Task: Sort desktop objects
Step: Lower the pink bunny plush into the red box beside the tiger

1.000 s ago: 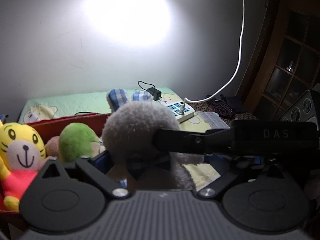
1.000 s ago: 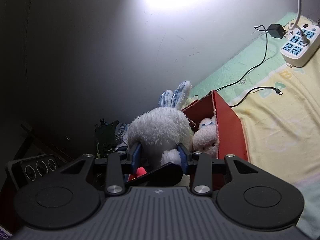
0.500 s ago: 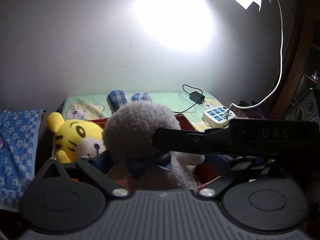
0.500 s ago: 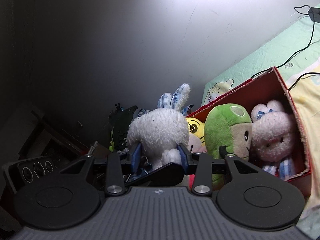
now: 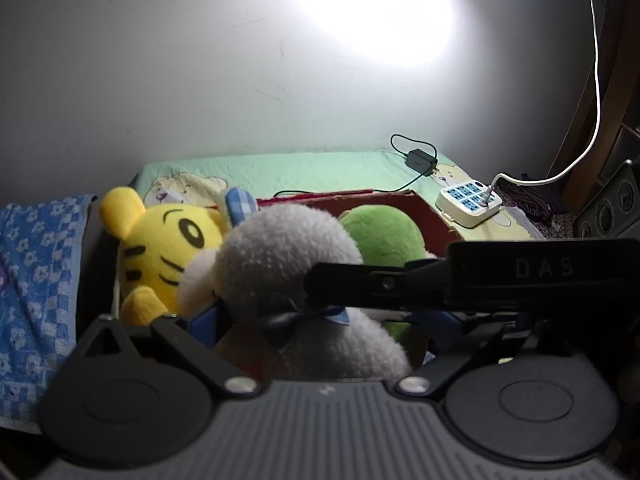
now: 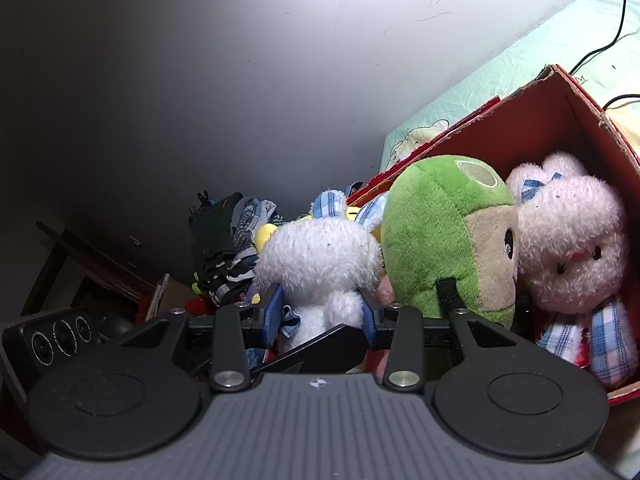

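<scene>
Both grippers have hold of the white plush rabbit (image 6: 320, 256): the right gripper (image 6: 322, 318) is narrowed with its blue pads pressed on the rabbit's lower body, and the left gripper (image 5: 324, 322) is clamped on it near the dark bow. The rabbit hangs at the near end of the red box (image 6: 560, 104), just above the rim. Inside the box sit a yellow tiger (image 5: 168, 240), a green plush (image 6: 448, 236) and a pink rabbit (image 6: 572, 240), with the white power strip (image 5: 468, 200) beyond the box.
</scene>
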`<action>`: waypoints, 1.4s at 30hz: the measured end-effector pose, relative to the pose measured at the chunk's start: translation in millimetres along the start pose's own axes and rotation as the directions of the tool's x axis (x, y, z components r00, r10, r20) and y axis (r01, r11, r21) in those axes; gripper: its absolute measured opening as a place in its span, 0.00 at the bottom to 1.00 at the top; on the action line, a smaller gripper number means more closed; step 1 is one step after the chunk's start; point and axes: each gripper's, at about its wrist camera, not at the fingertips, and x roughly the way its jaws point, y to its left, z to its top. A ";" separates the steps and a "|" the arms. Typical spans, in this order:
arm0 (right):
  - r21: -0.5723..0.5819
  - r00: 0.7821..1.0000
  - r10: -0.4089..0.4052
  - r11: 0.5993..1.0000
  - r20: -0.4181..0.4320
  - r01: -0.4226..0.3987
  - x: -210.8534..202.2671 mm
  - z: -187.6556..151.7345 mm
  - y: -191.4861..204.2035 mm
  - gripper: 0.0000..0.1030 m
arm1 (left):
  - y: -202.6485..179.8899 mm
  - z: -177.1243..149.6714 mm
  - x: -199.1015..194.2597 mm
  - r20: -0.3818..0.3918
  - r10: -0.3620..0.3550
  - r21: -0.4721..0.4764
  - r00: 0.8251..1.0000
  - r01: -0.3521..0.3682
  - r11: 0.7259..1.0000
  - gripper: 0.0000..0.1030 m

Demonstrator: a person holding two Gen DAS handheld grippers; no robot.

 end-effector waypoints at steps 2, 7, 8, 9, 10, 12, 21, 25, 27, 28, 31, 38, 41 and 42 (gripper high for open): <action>-0.010 1.000 -0.013 1.000 0.006 0.013 -2.9 0.2 0.3 0.40 | 2.0 -0.2 3.8 -0.002 0.015 0.009 1.000 -0.015 1.000 0.97; -0.028 0.999 -0.045 0.999 0.011 0.045 -1.2 4.8 -4.1 0.34 | 7.5 0.7 17.7 -0.016 0.024 0.004 1.000 -0.023 1.000 0.97; -0.033 0.999 -0.050 0.998 0.011 0.051 0.2 5.5 -5.0 0.34 | 7.0 -0.1 17.4 -0.014 0.026 0.009 1.000 -0.026 1.000 0.97; -0.043 0.998 -0.057 0.997 0.011 0.057 -0.7 5.1 -3.5 0.34 | 5.9 -0.7 17.9 -0.013 0.028 0.014 1.000 -0.028 1.000 0.98; -0.058 0.998 -0.067 0.996 0.007 0.067 0.7 5.2 -3.8 0.34 | 4.7 -1.4 18.6 -0.014 0.028 0.016 0.999 -0.028 0.999 0.98; -0.067 0.997 -0.076 0.995 -0.008 0.075 -1.5 5.1 -5.6 0.34 | -0.6 -3.5 17.0 -0.025 0.021 0.024 0.999 -0.020 1.000 0.97; -0.052 0.995 -0.094 0.994 0.014 0.095 -25.3 8.2 -8.1 0.33 | -4.8 -13.3 3.6 -0.043 0.089 0.025 0.995 -0.088 0.996 0.87; -0.082 0.995 -0.097 0.992 0.031 0.099 -24.3 8.2 0.4 0.31 | 3.2 -14.0 -3.3 -0.043 0.102 -0.027 0.994 -0.103 0.994 0.86; -0.098 0.995 -0.096 0.990 0.035 0.099 -24.0 7.8 4.1 0.30 | 3.9 -13.5 -3.7 -0.038 0.116 -0.025 0.992 -0.117 0.993 0.86; -0.103 0.995 -0.093 0.990 0.032 0.096 -23.2 7.9 5.6 0.30 | 4.2 -13.5 -3.2 -0.038 0.115 -0.027 0.993 -0.116 0.993 0.86; -0.102 0.995 -0.095 0.990 0.009 0.095 -20.9 7.4 4.2 0.31 | 0.8 -12.5 1.4 -0.040 0.120 -0.018 0.992 -0.121 0.993 0.86; -0.087 0.988 -0.153 0.985 -0.012 0.152 -20.0 8.1 -4.8 0.24 | -5.1 -13.4 7.5 -0.061 0.138 0.004 0.989 -0.138 0.990 0.87; -0.080 0.987 -0.161 0.984 -0.020 0.159 -18.7 8.2 -6.5 0.21 | -9.3 -13.4 10.0 -0.072 0.151 0.018 0.986 -0.150 0.988 0.88; -0.081 0.986 -0.163 0.984 -0.020 0.161 -18.6 7.8 -6.0 0.21 | -10.3 -13.2 10.3 -0.074 0.155 0.022 0.985 -0.154 0.988 0.88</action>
